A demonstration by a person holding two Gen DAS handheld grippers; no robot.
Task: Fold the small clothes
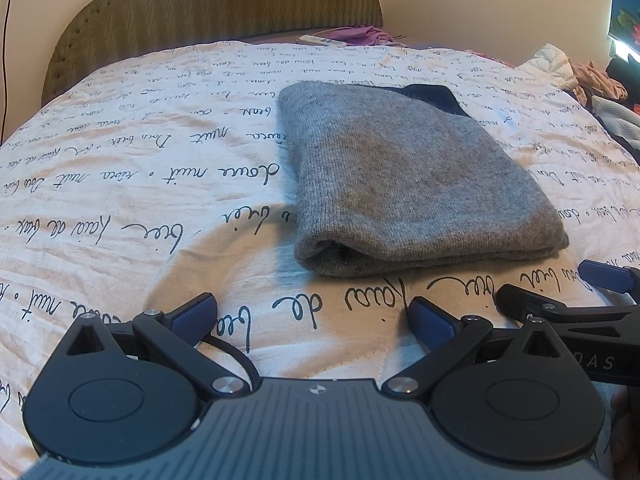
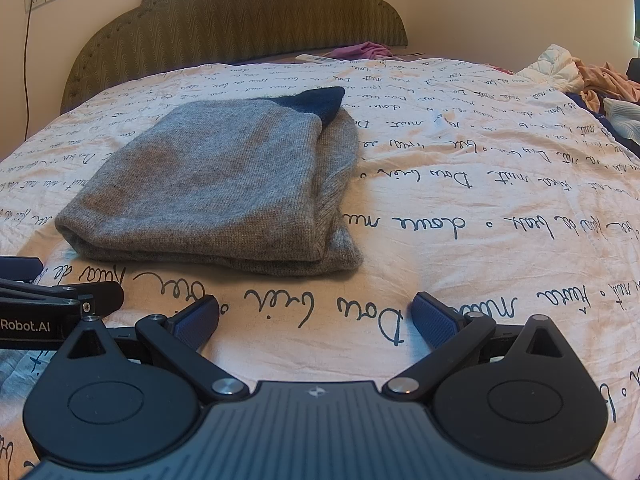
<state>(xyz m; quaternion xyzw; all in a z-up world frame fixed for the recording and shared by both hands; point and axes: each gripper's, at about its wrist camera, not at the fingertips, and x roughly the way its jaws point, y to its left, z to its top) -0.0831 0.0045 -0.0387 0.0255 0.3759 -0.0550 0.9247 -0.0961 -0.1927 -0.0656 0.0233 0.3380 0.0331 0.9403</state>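
The grey knitted garment (image 1: 420, 184) lies folded into a thick rectangular bundle on the bed, its rolled fold facing the near edge and a dark navy part (image 1: 434, 96) poking out at the far end. In the right wrist view the same bundle (image 2: 216, 188) sits left of centre, layers stacked, the navy tip (image 2: 320, 102) peeking out at its far right corner. It rests flat on the white bedspread (image 1: 160, 184), which is covered in black handwritten script.

Both tools are down low, just short of the bundle's near edge, touching nothing. The left gripper (image 1: 312, 316) has its blue-padded jaws spread wide with only bedspread between them. The right gripper (image 2: 316, 316) shows the same, jaws wide apart and holding nothing. The two sit side by side: the right one's fingers (image 1: 604, 276) reach into the left view at its right edge, and the left tool's black arm shows at the left edge of the right wrist view.

Further out, a green padded headboard (image 2: 240, 12) stands at the far end of the bed. Before it lie a white remote (image 2: 314, 58) and a crumpled purple cloth (image 2: 366, 50). A heap of loose clothes (image 2: 580, 76) is piled at the far right. No container is in sight.
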